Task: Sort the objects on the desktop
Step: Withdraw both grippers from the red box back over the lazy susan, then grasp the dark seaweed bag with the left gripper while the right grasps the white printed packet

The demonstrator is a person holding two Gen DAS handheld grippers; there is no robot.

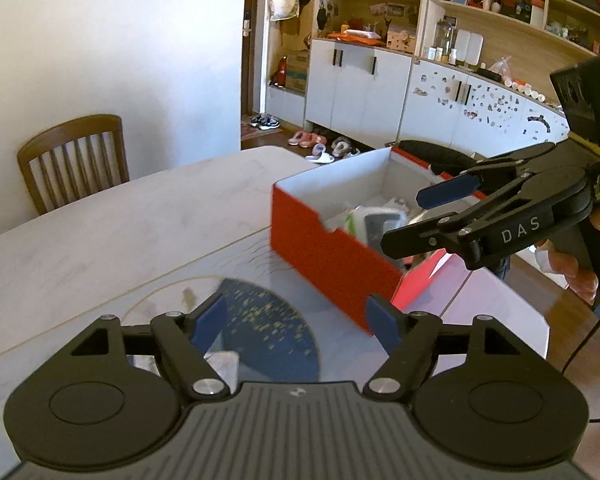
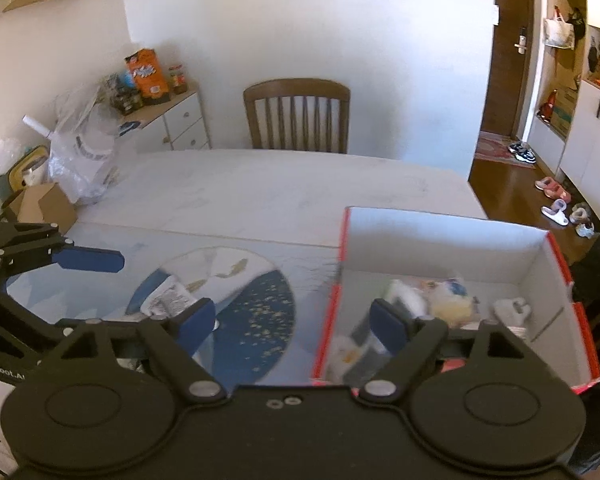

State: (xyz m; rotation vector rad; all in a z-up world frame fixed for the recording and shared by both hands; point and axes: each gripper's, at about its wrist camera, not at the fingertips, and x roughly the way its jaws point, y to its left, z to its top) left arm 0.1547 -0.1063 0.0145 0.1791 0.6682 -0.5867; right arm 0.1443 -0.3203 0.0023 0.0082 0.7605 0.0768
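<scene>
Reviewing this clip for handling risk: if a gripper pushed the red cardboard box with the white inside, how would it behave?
The red cardboard box looks light and would probably slide on the smooth table. Its thin, open-topped walls may flex. Its loose contents would likely shift.

table (image 2: 284, 188): box (image 2: 452, 236) on right part, holding small items | round mat (image 2: 256, 320) left of box | packet (image 2: 168, 300) on mat | chair (image 2: 297, 116) behind table
</scene>
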